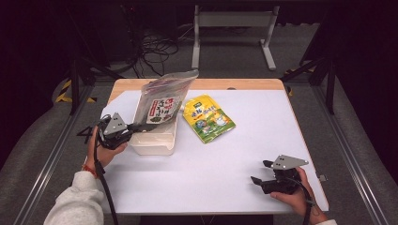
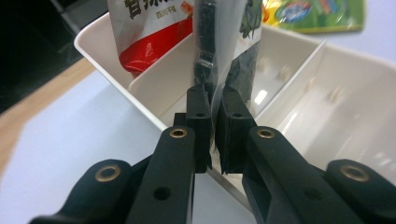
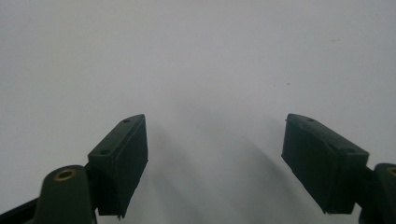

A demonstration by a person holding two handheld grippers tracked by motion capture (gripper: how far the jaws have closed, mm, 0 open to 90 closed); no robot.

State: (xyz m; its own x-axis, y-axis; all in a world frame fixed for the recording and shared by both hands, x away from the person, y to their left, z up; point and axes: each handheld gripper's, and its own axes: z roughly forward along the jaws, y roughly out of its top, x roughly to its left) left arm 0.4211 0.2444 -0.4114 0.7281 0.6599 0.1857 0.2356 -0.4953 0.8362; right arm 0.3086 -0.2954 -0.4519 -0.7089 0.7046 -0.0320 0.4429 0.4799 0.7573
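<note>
Now the left gripper (image 1: 137, 125) is pinching the seaweed snack bag (image 1: 164, 96), which is standing in the white divided bin (image 1: 155, 140) ahead of it; the right gripper (image 1: 262, 172) is resting with jaws spread, well apart.

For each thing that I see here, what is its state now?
left gripper: shut on the clear snack bag
clear snack bag: standing tilted in the bin
white bin: open, divided, on the table
yellow pouch: lying flat, untouched
right gripper: open, holding nothing
</note>
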